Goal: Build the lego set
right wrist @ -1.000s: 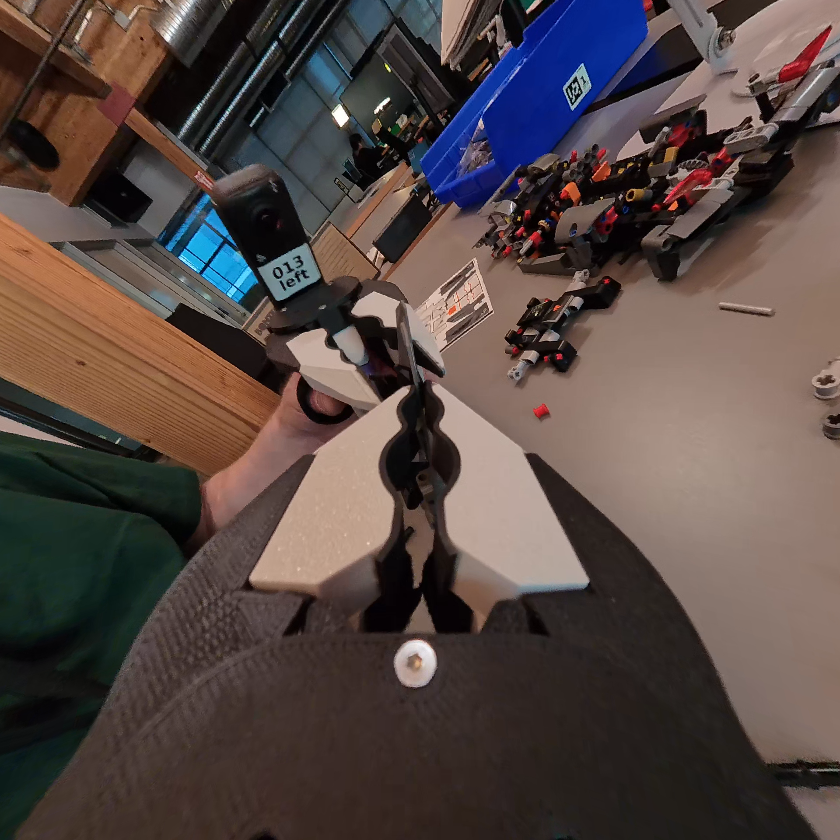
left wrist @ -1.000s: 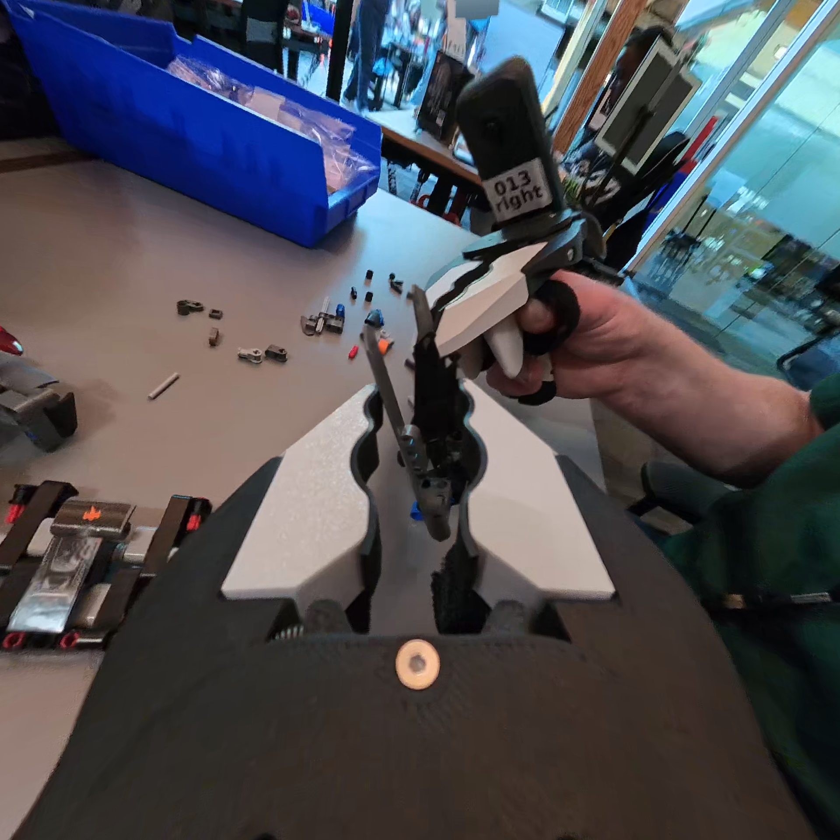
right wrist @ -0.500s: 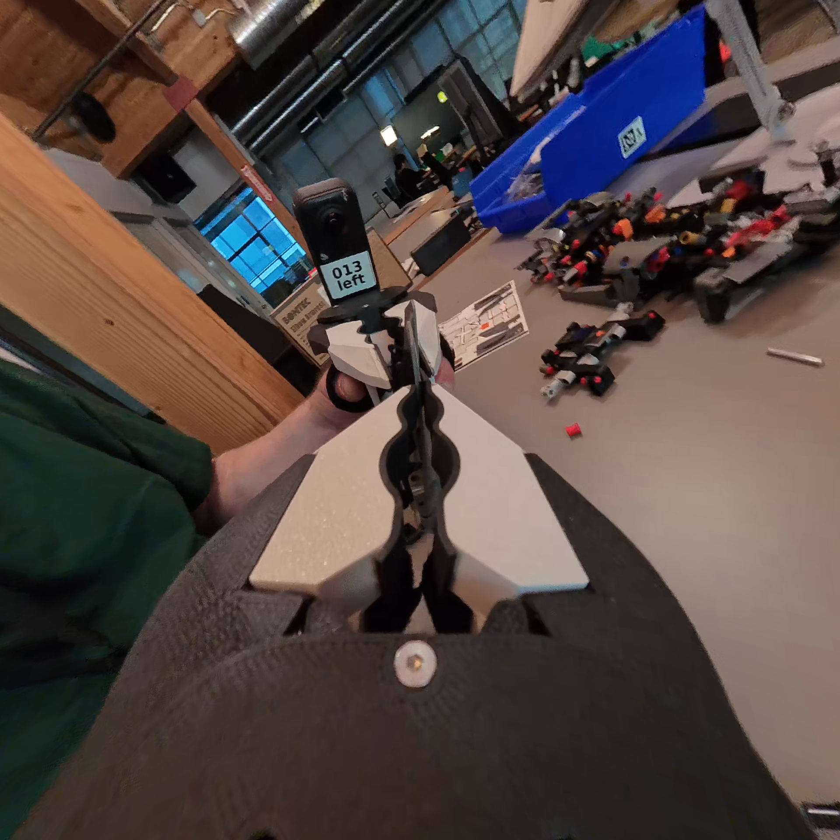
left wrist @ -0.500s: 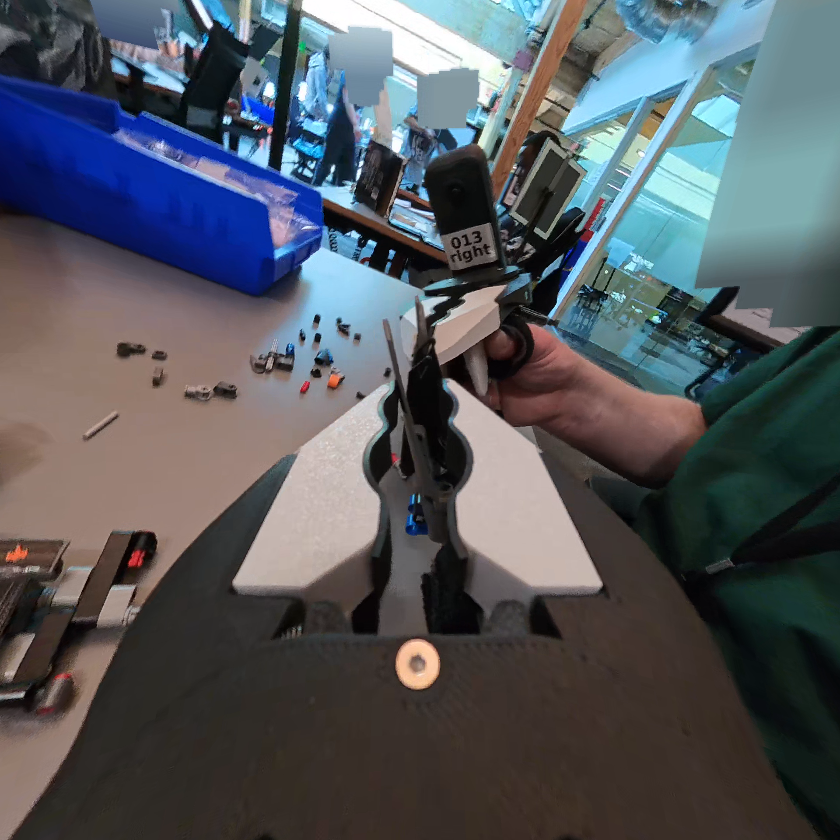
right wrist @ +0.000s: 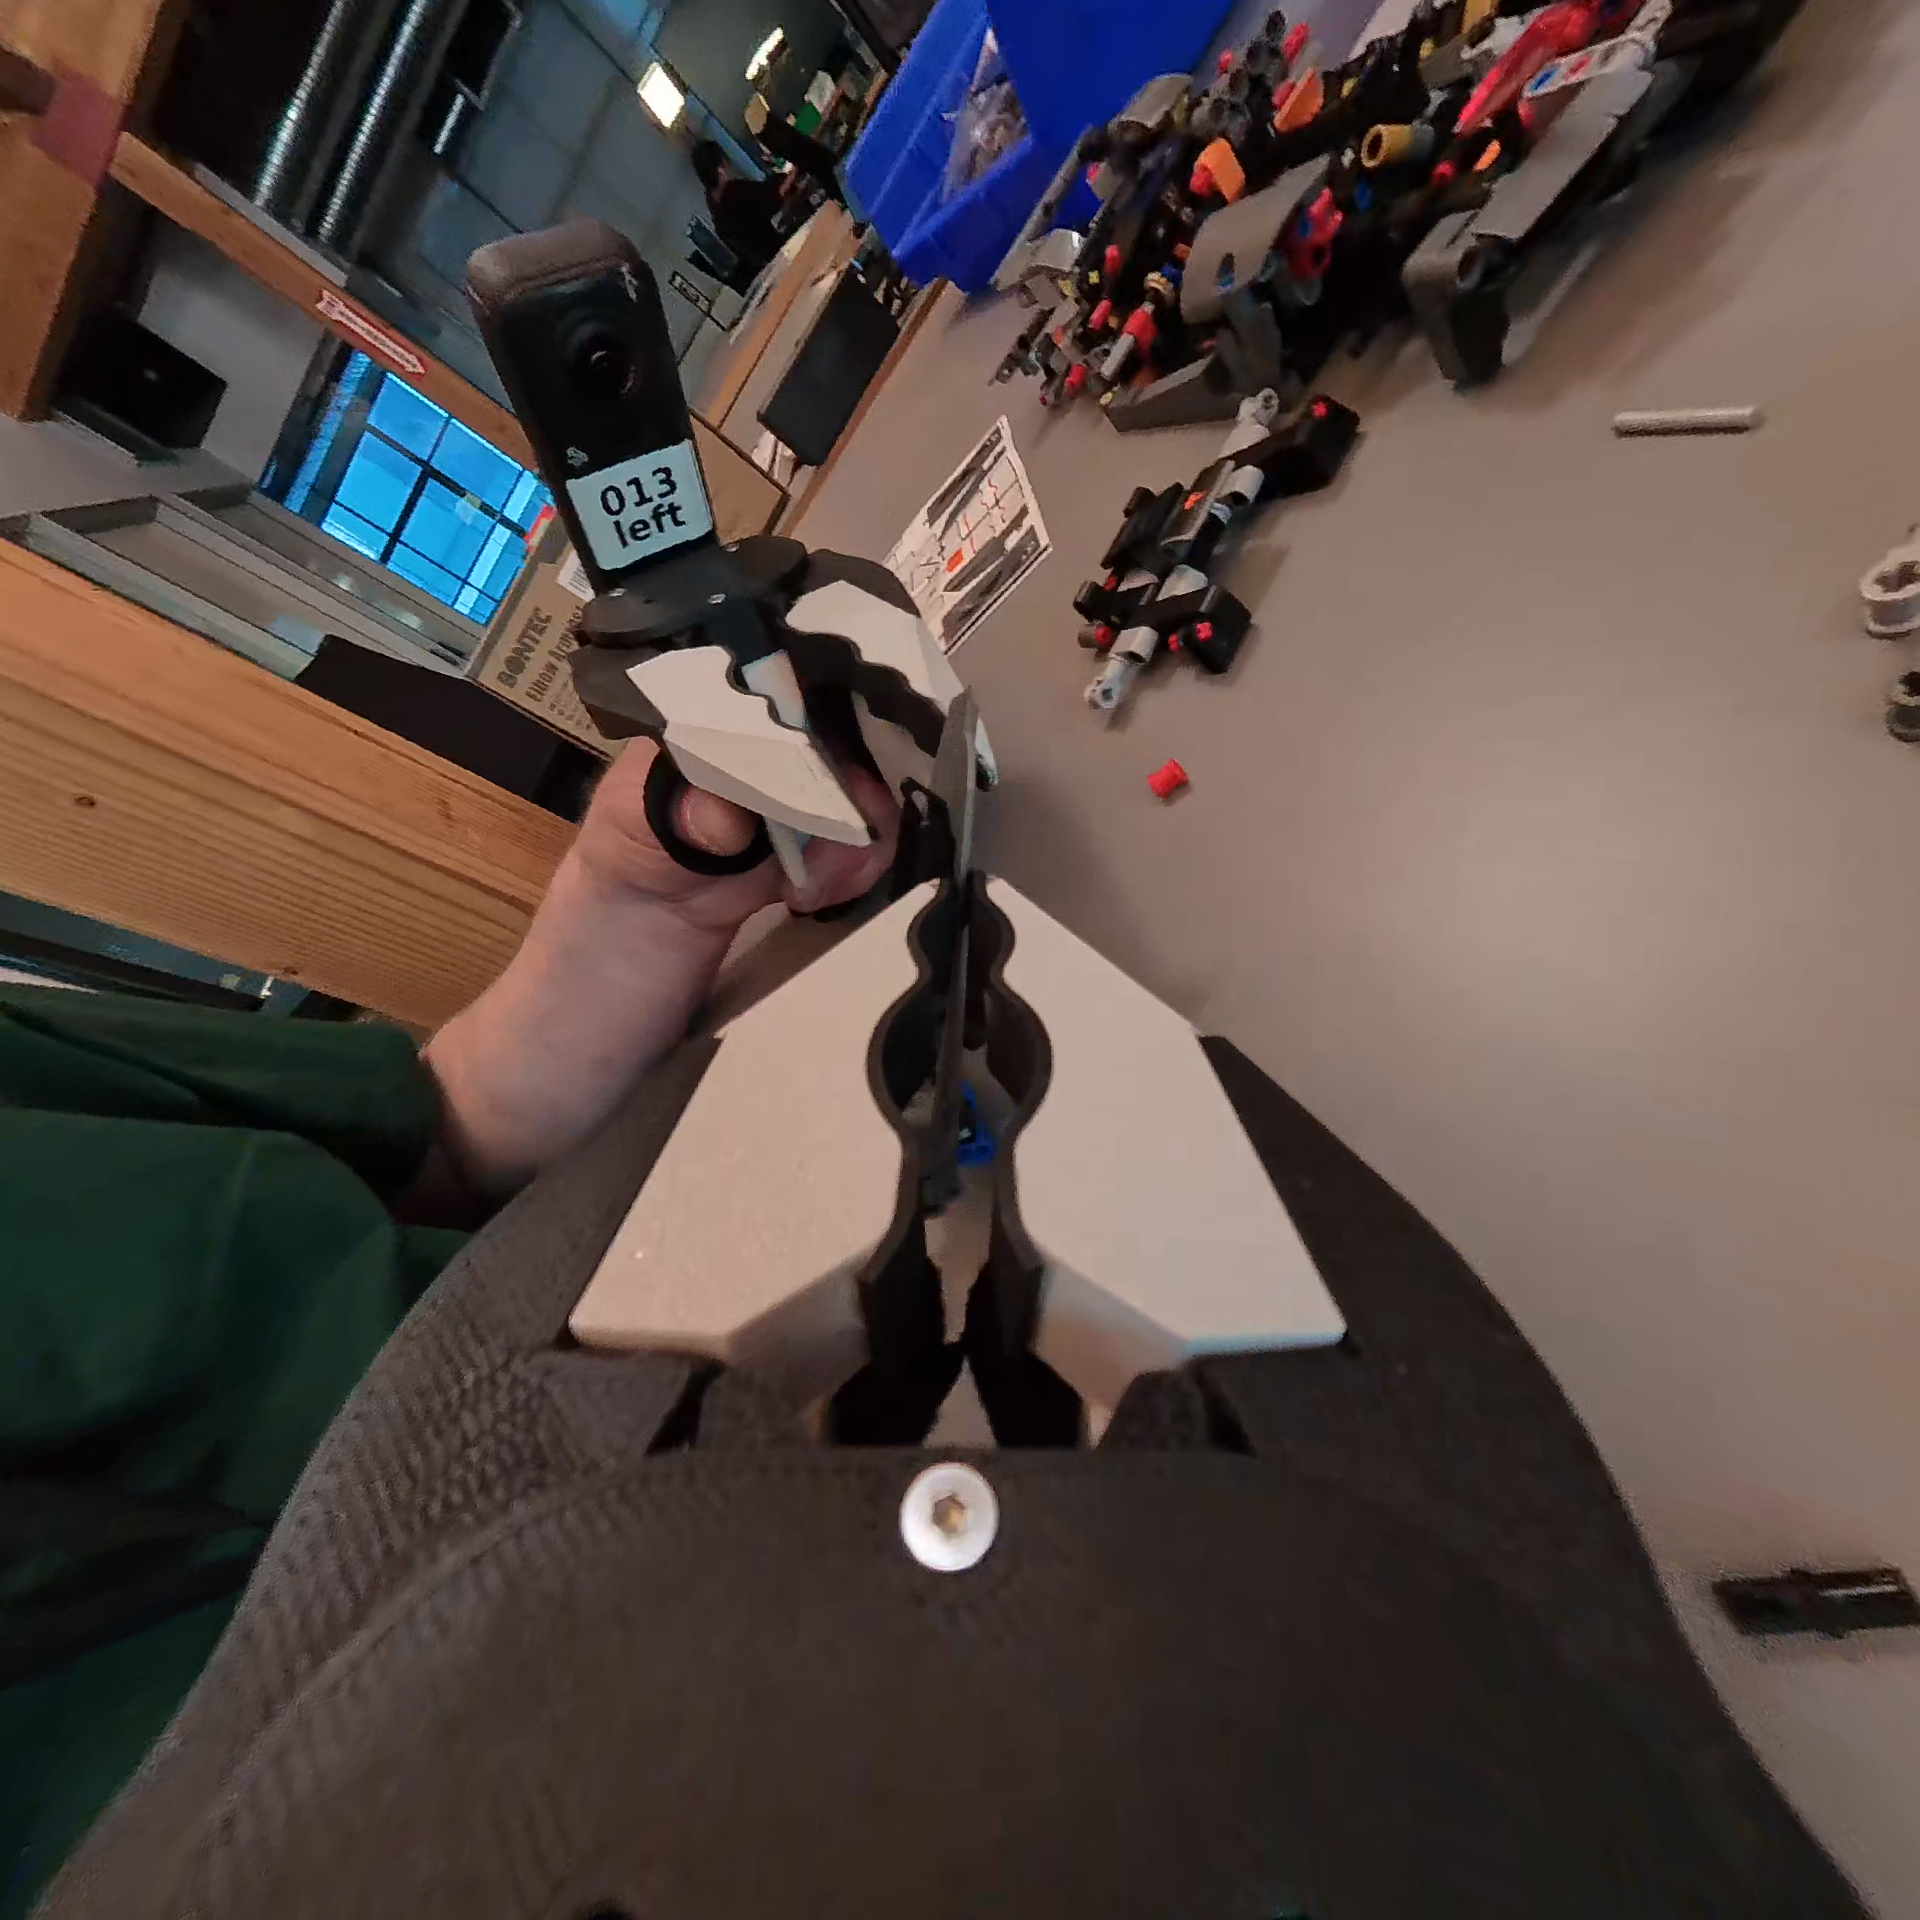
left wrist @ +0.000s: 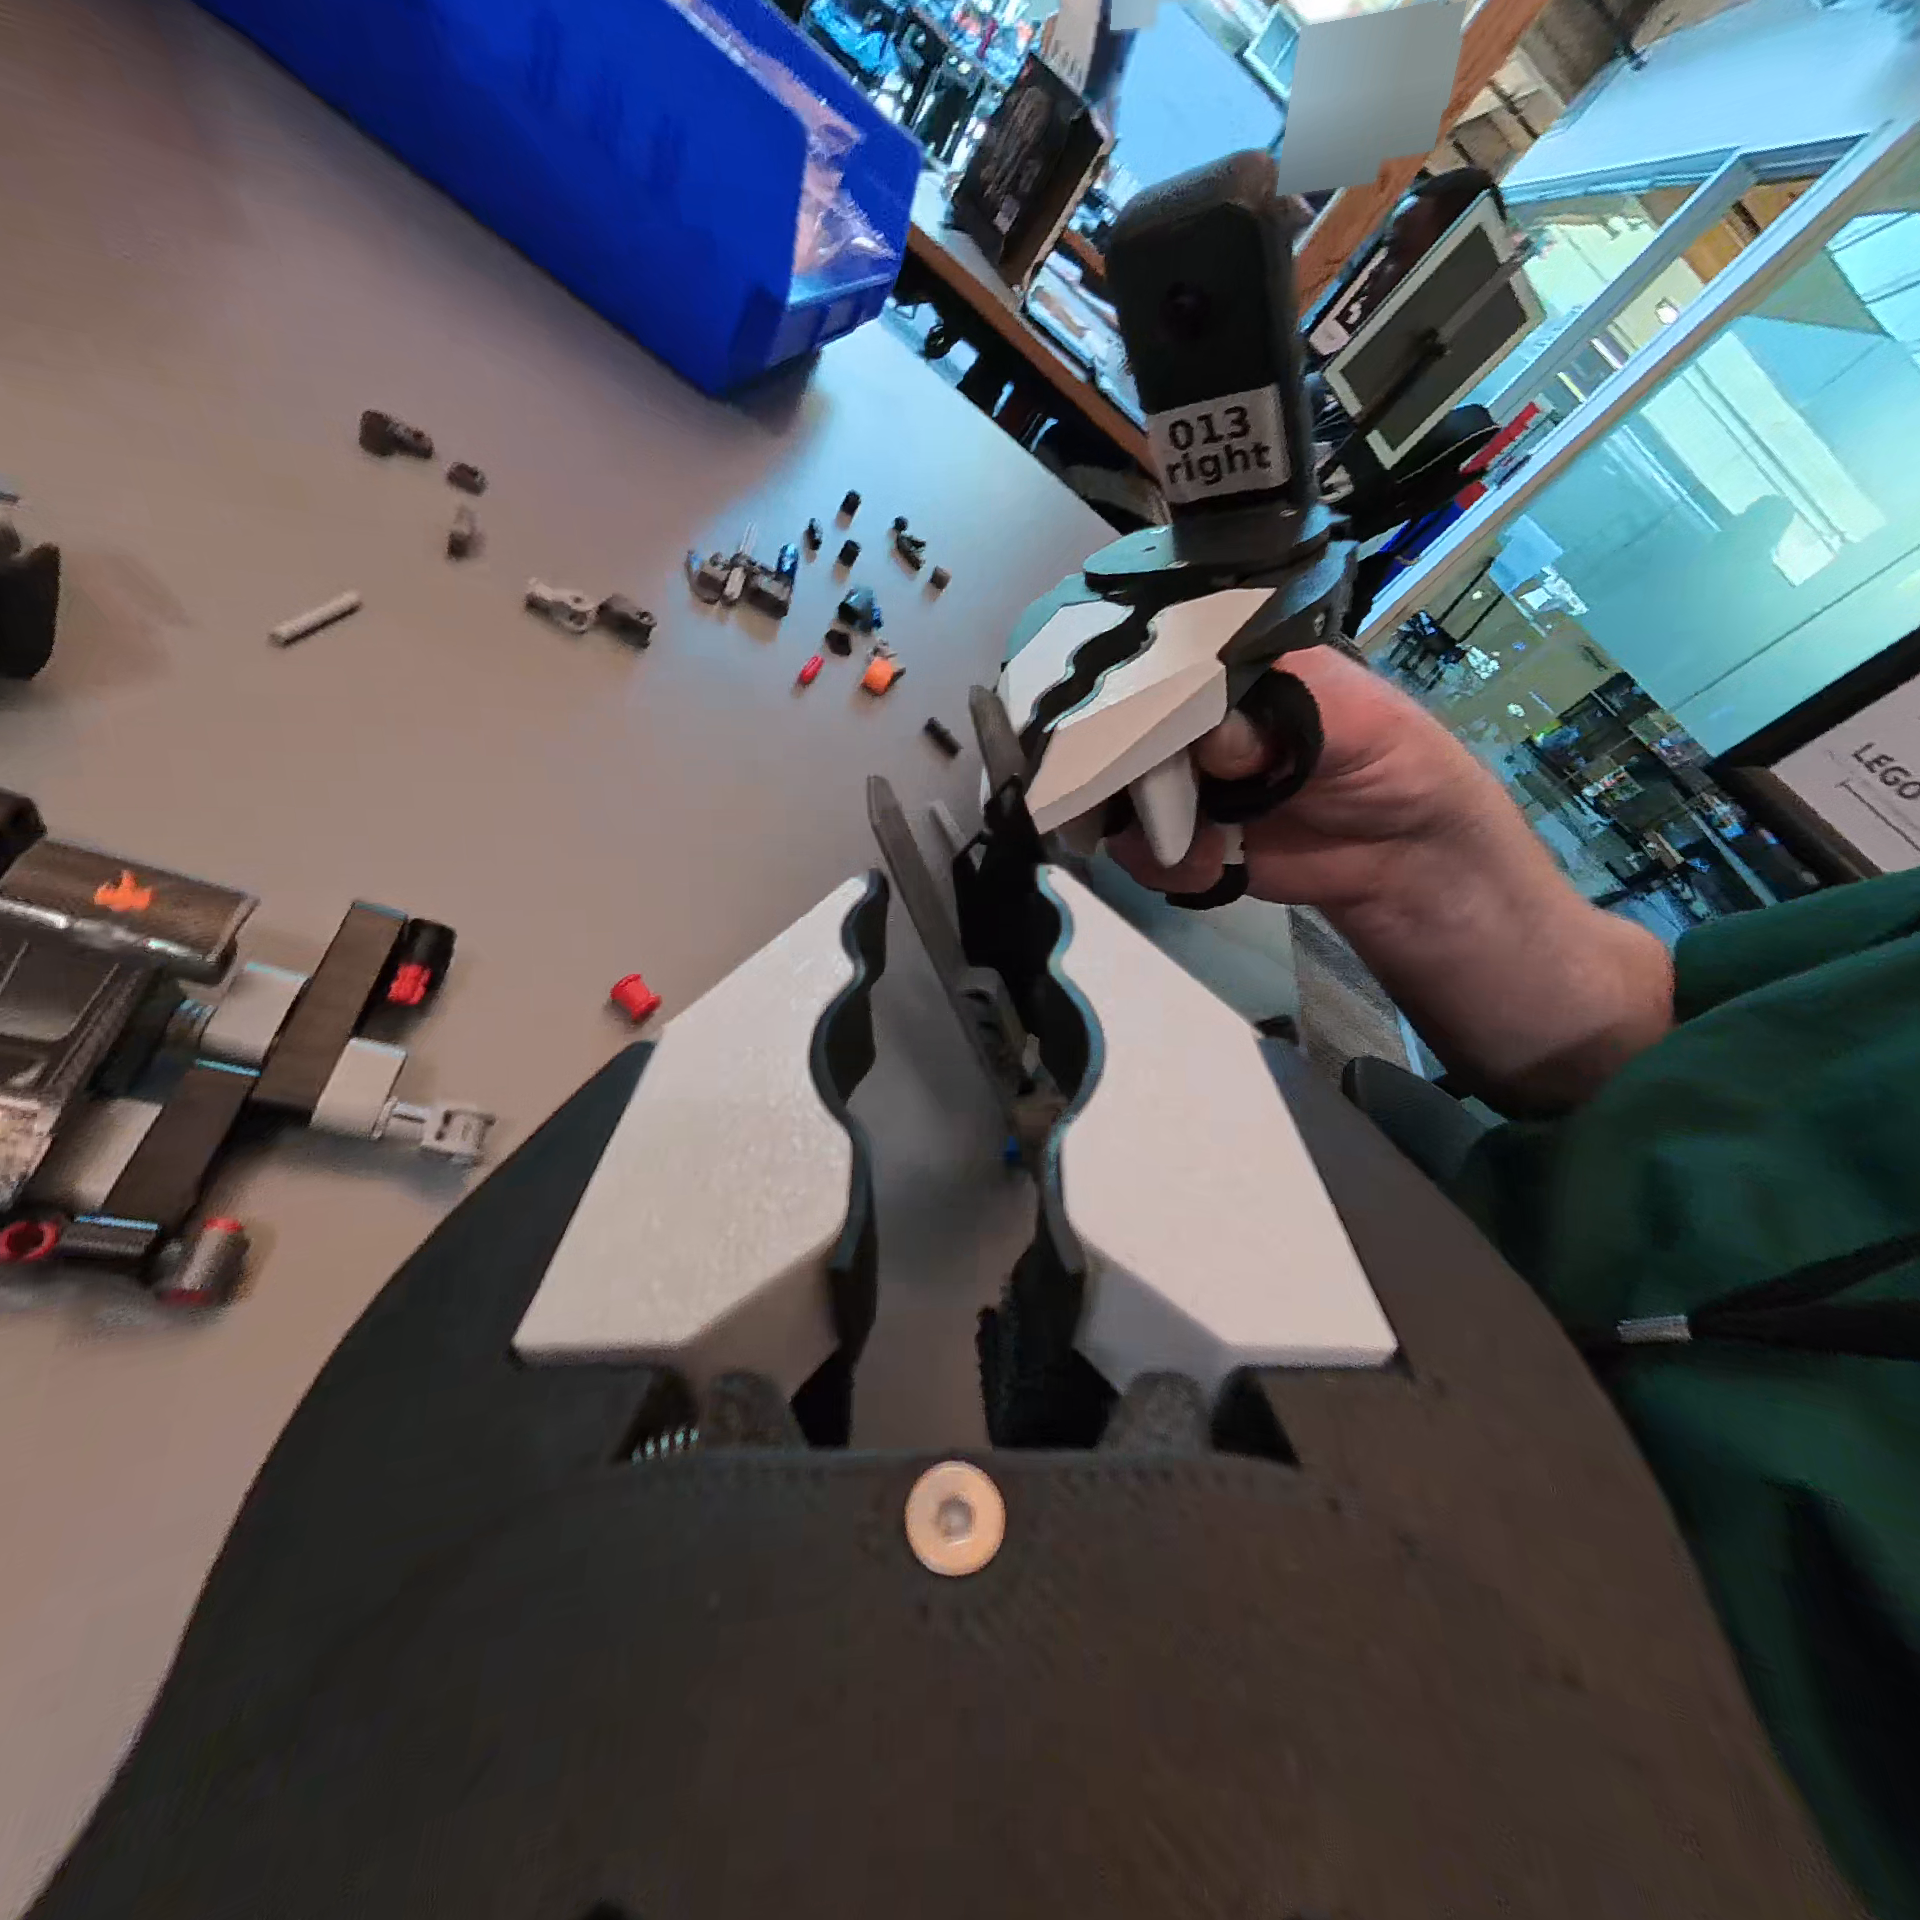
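Now the two tools meet nose to nose above the grey bench (left wrist: 520,790), with a thin dark grey lego beam (left wrist: 940,925) running between them. In the right wrist view the right tool (right wrist: 961,940) is pressed together on this beam, its wavy black pads closed against the piece, and a small blue pin (right wrist: 975,1127) shows on the beam inside the gap. In the left wrist view the left tool (left wrist: 961,914) stands spread, with clear space between its left finger and the beam; the beam lies close along the right finger (left wrist: 1174,1132), though whether it touches there I cannot tell. Each tool is carried by a bare hand, the right one (left wrist: 1382,831) coming out of a green sleeve (left wrist: 1766,1195).

Down on the bench, to the left in the left wrist view, lies a part-built black and grey lego model (left wrist: 197,1029) with red pins, and a loose red bush (left wrist: 634,995) sits just beside it. Farther off small loose pieces (left wrist: 790,603) are scattered, among them an orange one and a light grey axle (left wrist: 314,617). A blue bin (left wrist: 582,156) stands at the far edge of the bench. The right wrist view shows a large heap of mixed lego parts (right wrist: 1351,187) near the bin and a printed sheet (right wrist: 971,545) lying flat beside the small model.
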`<action>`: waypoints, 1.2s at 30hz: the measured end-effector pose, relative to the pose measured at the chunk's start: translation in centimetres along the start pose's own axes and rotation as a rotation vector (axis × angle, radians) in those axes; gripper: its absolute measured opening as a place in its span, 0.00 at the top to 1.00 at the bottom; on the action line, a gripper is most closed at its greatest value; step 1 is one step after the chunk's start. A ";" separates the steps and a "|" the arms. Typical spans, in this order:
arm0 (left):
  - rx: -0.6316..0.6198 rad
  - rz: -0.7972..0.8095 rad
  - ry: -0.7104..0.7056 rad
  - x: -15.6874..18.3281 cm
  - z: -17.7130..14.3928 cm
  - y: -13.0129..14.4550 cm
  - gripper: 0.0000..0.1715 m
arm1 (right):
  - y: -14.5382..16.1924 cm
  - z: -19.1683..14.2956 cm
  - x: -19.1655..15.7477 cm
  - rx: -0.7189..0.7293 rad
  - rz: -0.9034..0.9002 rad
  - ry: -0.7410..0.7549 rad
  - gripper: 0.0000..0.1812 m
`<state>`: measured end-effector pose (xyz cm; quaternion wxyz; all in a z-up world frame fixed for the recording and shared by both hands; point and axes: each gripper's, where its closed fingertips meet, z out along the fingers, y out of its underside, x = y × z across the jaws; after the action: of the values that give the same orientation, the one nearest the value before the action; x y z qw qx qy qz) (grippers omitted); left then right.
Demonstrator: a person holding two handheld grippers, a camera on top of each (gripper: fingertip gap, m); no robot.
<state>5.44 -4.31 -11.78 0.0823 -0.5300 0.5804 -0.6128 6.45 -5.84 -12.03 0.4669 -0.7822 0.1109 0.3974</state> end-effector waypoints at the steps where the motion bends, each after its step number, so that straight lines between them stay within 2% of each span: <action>1: -0.009 -0.008 0.002 -0.1 0.1 0.1 0.86 | 0.0 0.1 0.5 -0.006 0.000 0.019 1.00; 9: -0.090 0.000 -0.101 -2.1 0.0 0.8 0.88 | 0.4 0.4 2.5 -0.062 -0.022 0.132 0.97; 15: -0.134 0.028 -0.143 -2.6 0.0 1.4 0.87 | 0.7 0.3 3.8 -0.103 -0.044 0.230 0.82; 19: -0.153 0.045 -0.171 -2.7 0.0 1.7 0.87 | 0.5 -0.4 4.0 -0.098 -0.046 0.242 0.76; 22: -0.132 0.092 -0.144 -1.4 -0.3 1.2 0.84 | -0.2 -1.3 3.2 -0.070 -0.119 0.225 0.78; 24: -0.111 0.144 -0.135 -0.7 -0.5 0.7 0.85 | -0.1 -1.8 2.8 -0.108 -0.206 0.247 0.82; 27: -0.162 0.227 -0.126 0.1 -0.4 1.2 0.83 | 0.0 -2.1 2.1 -0.153 -0.332 0.230 0.86; 29: -0.189 0.282 -0.105 0.7 -0.3 1.8 0.82 | 0.7 -1.8 1.2 -0.213 -0.378 0.171 0.84; 32: -0.221 0.320 -0.135 0.3 -0.4 2.4 0.82 | 1.2 -1.5 1.4 -0.272 -0.485 0.190 0.85; 36: -0.221 0.374 -0.119 0.6 -0.6 1.7 0.84 | 1.6 -1.4 0.5 -0.319 -0.562 0.142 0.85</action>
<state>3.86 -4.88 -12.69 0.1700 -0.4540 0.7264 -0.4871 6.68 -7.72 -13.07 0.4212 -0.8711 -0.1407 0.2099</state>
